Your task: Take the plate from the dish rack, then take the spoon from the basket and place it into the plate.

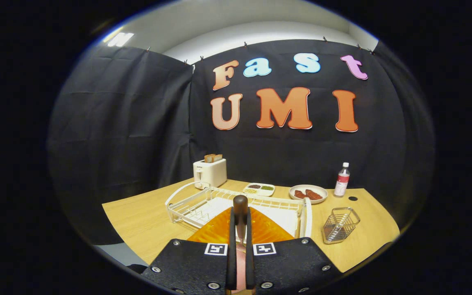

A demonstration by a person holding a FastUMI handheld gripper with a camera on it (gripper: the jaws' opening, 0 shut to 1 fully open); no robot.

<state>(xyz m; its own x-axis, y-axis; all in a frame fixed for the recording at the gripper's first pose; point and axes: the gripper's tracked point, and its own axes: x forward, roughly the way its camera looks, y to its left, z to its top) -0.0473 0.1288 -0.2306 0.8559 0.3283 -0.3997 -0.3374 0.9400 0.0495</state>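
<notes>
My gripper (240,217) is shut on a spoon (240,203), whose dark brown rounded end sticks out just past the fingertips. Directly beneath the fingers lies an orange ribbed plate (213,235), on the wooden table (137,217) at the near side of the white wire dish rack (191,207). To the right of the fingers stands the wire mesh basket (340,224), upright, with nothing showing inside it. The fingers hide the middle of the plate.
Beyond the rack stand a white toaster (210,172) with bread in it, a small divided dish (259,189), a plate of red-brown food (308,193) and a bottle (342,180). The table's edge runs close behind the basket on the right.
</notes>
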